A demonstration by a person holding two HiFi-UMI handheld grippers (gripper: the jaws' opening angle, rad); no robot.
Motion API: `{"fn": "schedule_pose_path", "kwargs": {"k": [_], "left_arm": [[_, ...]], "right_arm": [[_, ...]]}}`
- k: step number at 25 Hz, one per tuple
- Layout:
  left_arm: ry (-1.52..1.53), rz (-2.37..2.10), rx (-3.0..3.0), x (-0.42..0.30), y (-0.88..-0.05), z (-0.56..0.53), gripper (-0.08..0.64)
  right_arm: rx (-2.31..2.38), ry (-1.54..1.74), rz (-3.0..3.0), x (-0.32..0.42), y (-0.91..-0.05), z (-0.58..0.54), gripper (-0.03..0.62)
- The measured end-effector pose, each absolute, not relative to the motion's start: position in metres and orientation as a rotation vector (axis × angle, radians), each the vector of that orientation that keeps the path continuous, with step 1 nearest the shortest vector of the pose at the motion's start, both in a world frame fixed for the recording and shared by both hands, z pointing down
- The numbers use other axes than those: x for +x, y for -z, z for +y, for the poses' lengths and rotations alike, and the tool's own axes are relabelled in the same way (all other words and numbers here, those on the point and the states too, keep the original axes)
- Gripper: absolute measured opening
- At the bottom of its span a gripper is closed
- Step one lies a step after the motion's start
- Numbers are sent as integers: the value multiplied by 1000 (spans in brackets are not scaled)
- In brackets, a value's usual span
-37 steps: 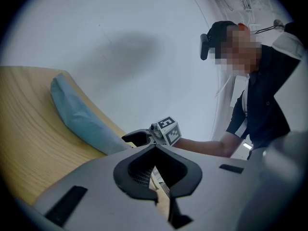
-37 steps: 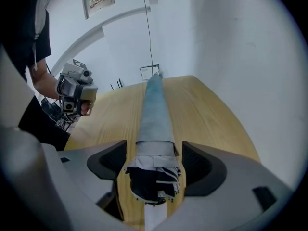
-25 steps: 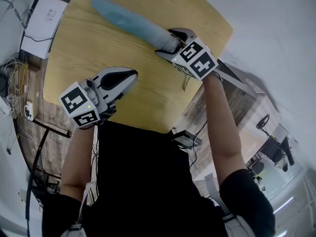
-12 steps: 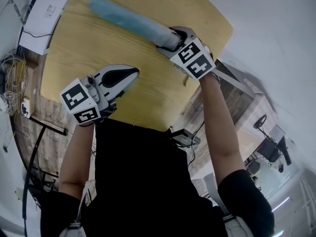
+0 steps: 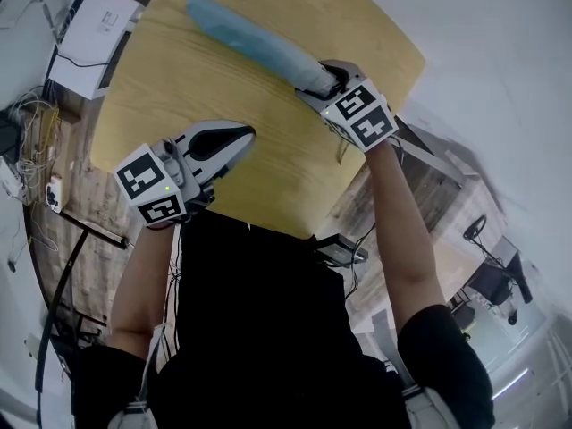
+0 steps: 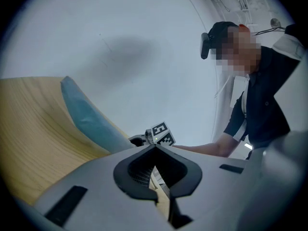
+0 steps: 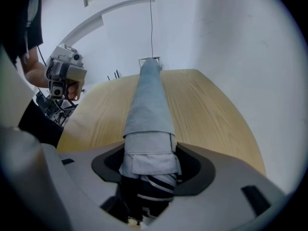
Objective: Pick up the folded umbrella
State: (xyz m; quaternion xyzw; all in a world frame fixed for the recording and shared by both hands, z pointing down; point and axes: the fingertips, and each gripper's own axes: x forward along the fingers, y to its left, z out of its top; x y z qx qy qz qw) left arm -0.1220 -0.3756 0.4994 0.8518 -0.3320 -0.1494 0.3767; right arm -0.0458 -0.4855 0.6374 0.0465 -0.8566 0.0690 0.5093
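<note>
The right gripper (image 5: 327,75), tilted steeply down, is closing its jaws around the dark handle end of the folded light-blue fabric umbrella (image 5: 255,43). The handle sits between the jaws with a little gap showing on each side. The umbrella lies flat on the rounded light-wood table (image 5: 268,172), slanting away toward the far edge. The left gripper (image 5: 239,138) hangs level over the table's near side with its jaws together and empty, well apart from the umbrella. Beyond the table's left edge are a white flat box (image 5: 94,29) and tangled cables (image 5: 31,119).

One umbrella (image 5: 250,43), two hand-held grippers (image 5: 239,138) (image 5: 327,75)
</note>
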Motion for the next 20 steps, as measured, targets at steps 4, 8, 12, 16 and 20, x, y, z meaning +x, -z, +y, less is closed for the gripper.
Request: {"fn": "schedule_pose_path", "kwargs": {"k": [4, 8, 12, 16, 20], "left_arm": [[392, -854, 2197, -129, -489, -370, 9], [391, -834, 2248, -129, -470, -362, 9], [402, -795, 2327, -126, -443, -366, 9], [383, -725, 2393, -107, -413, -362, 9], [350, -650, 2510, -97, -378, -367, 9]], "right_arm": [[154, -239, -2142, -55, -607, -479, 272], [204, -283, -2255, -68, -556, -471, 272], [250, -312, -2393, -74, -493, -466, 273], [289, -351, -2517, -61, -434, -448, 273], [386, -373, -2660, -38, -377, -433, 273]]}}
